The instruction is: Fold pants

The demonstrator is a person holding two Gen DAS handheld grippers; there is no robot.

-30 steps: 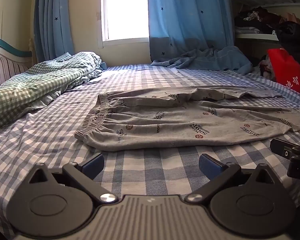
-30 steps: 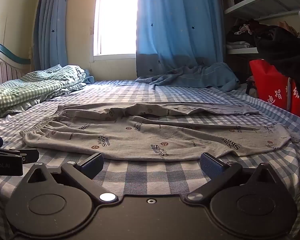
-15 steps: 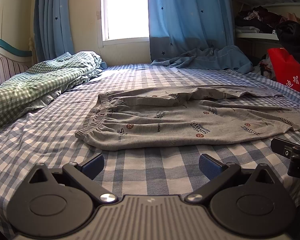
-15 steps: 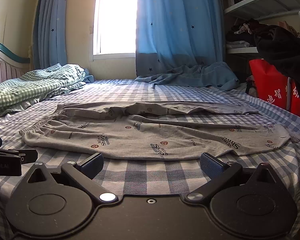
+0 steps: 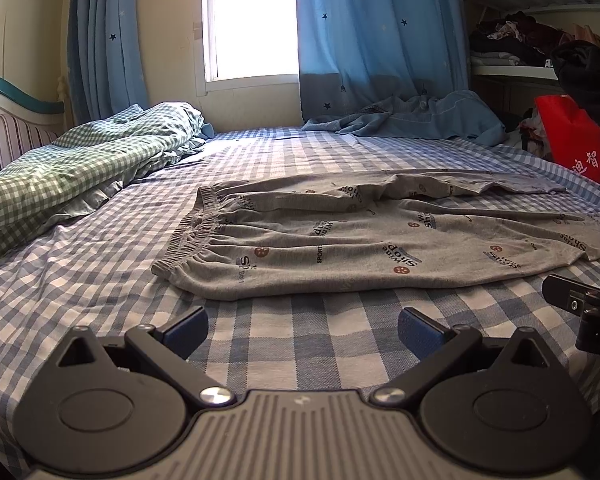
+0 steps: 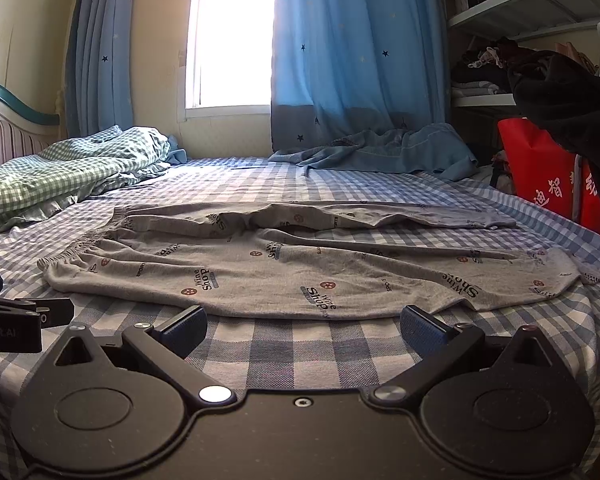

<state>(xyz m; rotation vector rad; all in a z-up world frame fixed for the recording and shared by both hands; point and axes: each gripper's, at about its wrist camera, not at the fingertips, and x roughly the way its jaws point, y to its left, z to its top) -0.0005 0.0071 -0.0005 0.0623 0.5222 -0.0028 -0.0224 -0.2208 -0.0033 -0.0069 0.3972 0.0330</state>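
Left wrist view: we find the left gripper (image 5: 302,330) at lower centre, jaws apart, holding nothing. The pants (image 5: 380,236) lie spread at mid-frame on the checked bed (image 5: 80,280), waistband (image 5: 192,236) leftward. In the right wrist view, the right gripper (image 6: 302,330) is likewise parted and empty. We judge a risk: pinching bedsheet with the near hem would drag both.

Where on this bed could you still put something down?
Bare checked sheet lies between the green quilt and the grey pants, and in front of the pants by both open grippers. The far right corner is crowded by the blue cloth.
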